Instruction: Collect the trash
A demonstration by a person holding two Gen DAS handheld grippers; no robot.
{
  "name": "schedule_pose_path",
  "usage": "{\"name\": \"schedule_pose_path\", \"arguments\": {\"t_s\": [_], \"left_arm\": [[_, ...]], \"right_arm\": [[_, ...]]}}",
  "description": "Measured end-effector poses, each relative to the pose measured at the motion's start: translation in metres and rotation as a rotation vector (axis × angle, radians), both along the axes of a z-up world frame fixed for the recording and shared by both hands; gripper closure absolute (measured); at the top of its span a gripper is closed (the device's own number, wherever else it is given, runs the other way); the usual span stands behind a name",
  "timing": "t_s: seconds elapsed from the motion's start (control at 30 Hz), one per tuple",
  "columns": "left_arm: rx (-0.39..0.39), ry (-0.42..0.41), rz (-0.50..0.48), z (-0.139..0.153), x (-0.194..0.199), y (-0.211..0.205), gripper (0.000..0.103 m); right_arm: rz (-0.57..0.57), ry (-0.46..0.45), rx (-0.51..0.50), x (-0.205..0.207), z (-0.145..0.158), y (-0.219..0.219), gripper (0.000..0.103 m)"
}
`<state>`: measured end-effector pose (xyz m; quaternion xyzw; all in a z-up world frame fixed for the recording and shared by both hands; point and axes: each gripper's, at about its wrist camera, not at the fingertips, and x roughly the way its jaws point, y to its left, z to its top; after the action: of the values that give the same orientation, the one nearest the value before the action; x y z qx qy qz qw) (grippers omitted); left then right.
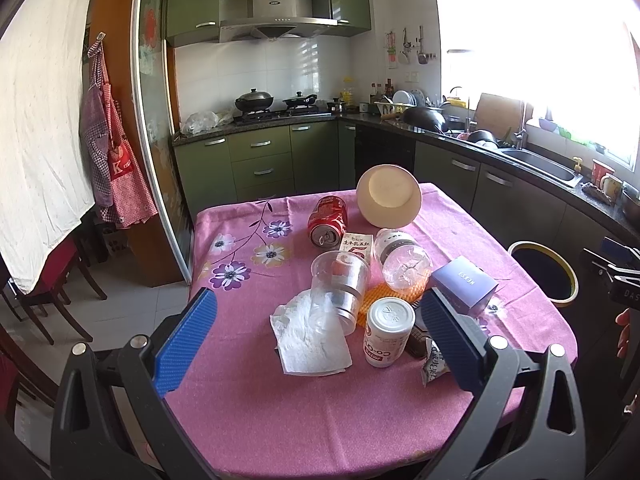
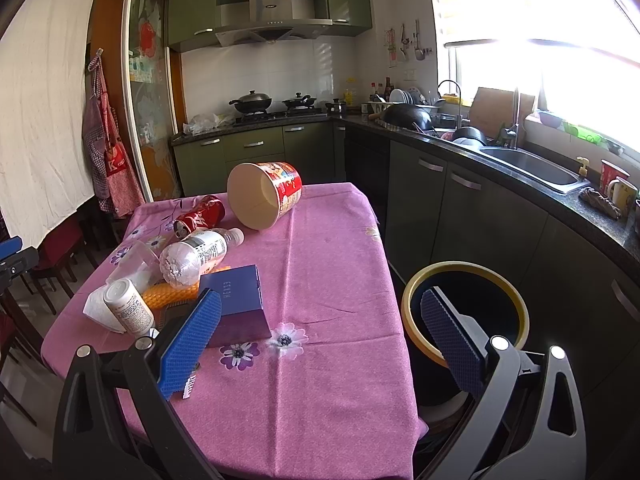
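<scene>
**On the pink tabletop: trash lot, handling notes**

On the pink tabletop, clustered at the near middle, none yet lifted:

- Clear plastic cup, on its side over a crumpled tissue. Likely very light, thin-walled, prone to buckle; best taken across the rim end, gently.
- White drink bottle, upright, capped. Probably rigid, smooth; grip around the mid-body.
- Crushed water bottle, on its side. Light, springy, slippery by the look; grip at the creased belly.
- Red soda can, on its side, opening toward the camera. Stiff but dentable, liable to roll; pinch across the body.
- Small milk carton, between can and bottle. Soft card; take by the flat faces.
- Blue box, near the right edge. Stiff, flat-sided, easy hold.
- Paper noodle tub, tipped over at the far side. Bulky, light; pinch the rim wall.
- Orange mesh piece and a snack wrapper, partly hidden.

Off the tabletop's right edge: bin, yellow-rimmed, open.

Left tongs: released, spread wide, hovering before the cluster.
Right tongs: released, empty, between blue box and bin.
</scene>
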<state>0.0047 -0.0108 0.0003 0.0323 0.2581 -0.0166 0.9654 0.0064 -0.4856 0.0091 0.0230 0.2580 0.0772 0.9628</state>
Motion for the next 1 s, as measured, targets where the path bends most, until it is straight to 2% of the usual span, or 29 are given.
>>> {"name": "schedule_pose_path", "arguments": {"t_s": [0.7, 1.0], "left_arm": [[0.008, 0.017, -0.006, -0.001, 0.009, 0.0, 0.006], [0.003, 0.052, 0.008, -0.004, 0.055, 0.016, 0.006]], "right_arm": [[-0.001, 0.015, -0.001, 0.006, -0.004, 0.001, 0.004], [0.034, 0.043, -0.018, 0.041, -0.007, 0.001, 0.004]]}}
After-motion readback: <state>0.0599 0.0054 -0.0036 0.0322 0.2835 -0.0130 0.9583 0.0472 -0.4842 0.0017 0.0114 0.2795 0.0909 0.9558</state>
